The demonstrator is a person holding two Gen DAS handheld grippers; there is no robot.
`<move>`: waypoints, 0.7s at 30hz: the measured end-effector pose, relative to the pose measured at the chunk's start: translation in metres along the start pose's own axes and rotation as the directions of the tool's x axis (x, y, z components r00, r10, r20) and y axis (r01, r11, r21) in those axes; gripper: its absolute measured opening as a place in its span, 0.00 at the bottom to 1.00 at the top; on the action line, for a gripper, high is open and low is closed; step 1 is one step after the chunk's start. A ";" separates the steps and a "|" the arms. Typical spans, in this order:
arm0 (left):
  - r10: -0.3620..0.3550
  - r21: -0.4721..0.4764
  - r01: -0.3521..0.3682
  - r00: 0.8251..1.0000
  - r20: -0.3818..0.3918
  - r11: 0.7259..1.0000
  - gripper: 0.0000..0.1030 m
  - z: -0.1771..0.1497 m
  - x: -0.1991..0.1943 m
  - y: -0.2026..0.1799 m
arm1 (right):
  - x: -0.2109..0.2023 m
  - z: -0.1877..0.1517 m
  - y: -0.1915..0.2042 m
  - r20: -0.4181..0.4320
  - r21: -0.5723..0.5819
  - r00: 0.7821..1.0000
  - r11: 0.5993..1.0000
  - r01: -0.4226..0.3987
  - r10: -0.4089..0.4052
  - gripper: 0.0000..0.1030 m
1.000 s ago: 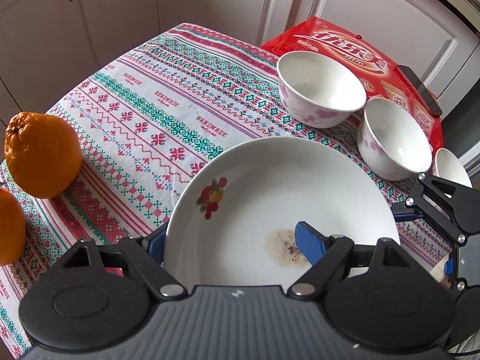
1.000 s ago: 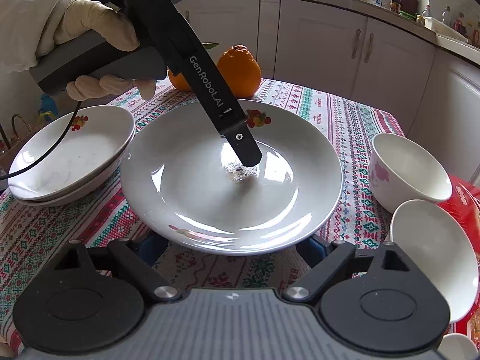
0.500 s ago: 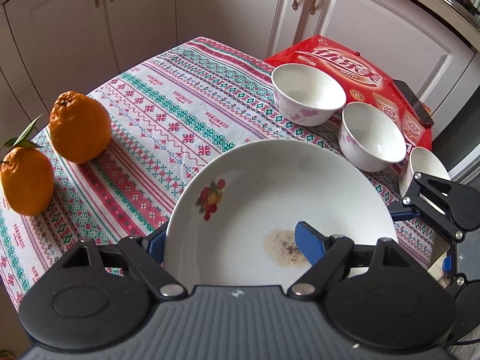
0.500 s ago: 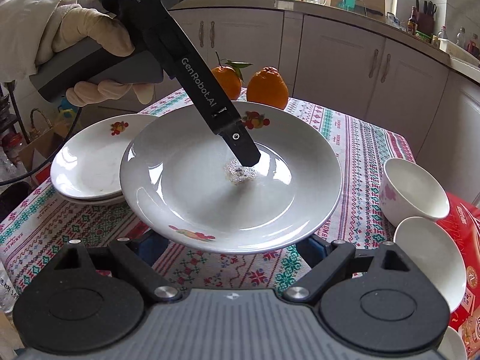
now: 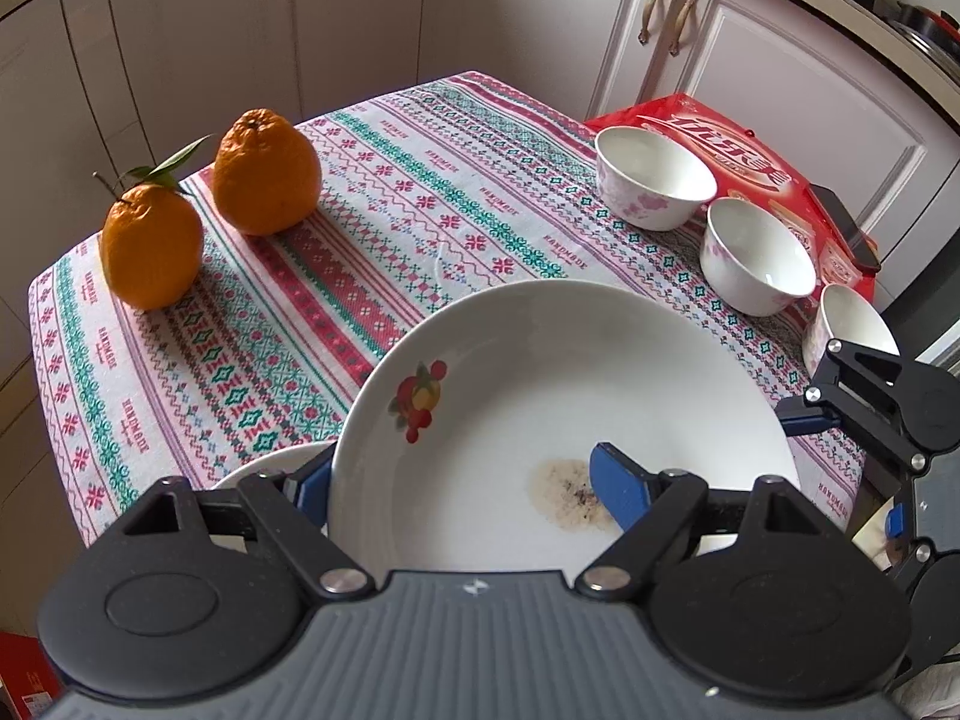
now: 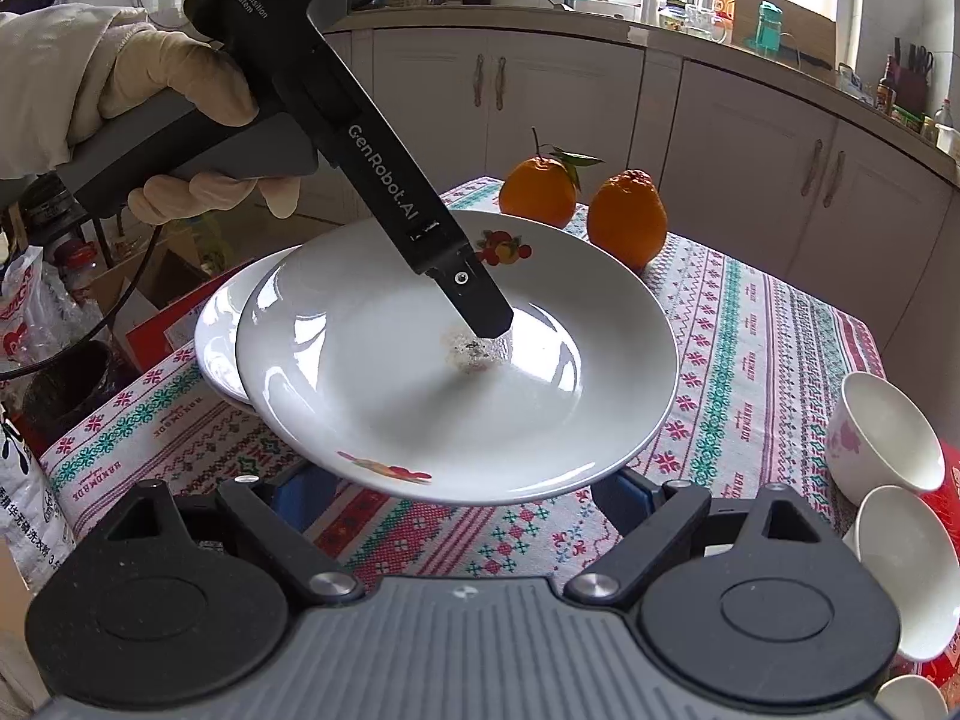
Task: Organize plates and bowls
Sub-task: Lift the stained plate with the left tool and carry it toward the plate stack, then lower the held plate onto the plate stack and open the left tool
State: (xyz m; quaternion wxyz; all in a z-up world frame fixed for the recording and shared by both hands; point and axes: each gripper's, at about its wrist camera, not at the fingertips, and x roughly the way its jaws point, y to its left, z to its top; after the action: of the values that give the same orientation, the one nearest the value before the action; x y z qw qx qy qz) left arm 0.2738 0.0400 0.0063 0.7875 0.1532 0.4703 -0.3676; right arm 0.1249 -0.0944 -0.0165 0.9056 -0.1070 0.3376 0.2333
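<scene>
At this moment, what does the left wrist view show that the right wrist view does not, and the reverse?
Only the left wrist view shows the red package and the dark phone lying on it. Only the right wrist view shows the gloved hand holding the left hand-held gripper, plus the window counter. Both show the stained plate clamped in that hand-held gripper, above another plate, the two oranges, the white bowls and the patterned tablecloth.

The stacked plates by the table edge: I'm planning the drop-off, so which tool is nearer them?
Left. The left tool holds the stained plate partly over the stack; the right tool sits farther back.
</scene>
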 end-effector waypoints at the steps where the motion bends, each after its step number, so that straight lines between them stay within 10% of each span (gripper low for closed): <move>1: 0.002 -0.009 -0.002 1.000 0.002 1.000 0.82 -0.003 -0.002 0.002 | 0.001 0.001 0.003 -0.001 -0.006 1.000 1.000 -0.003 0.003 0.91; 21: 0.017 -0.150 -0.013 1.000 0.021 0.989 0.82 -0.054 -0.014 0.045 | 0.025 0.017 0.040 -0.035 -0.089 0.998 0.994 -0.061 0.058 0.91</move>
State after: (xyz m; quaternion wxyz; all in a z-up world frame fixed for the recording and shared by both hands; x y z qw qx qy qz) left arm 0.2684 0.1091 -0.0142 0.8048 0.0928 0.4866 -0.3268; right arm 0.1309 -0.0450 -0.0217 0.8869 -0.1414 0.3445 0.2735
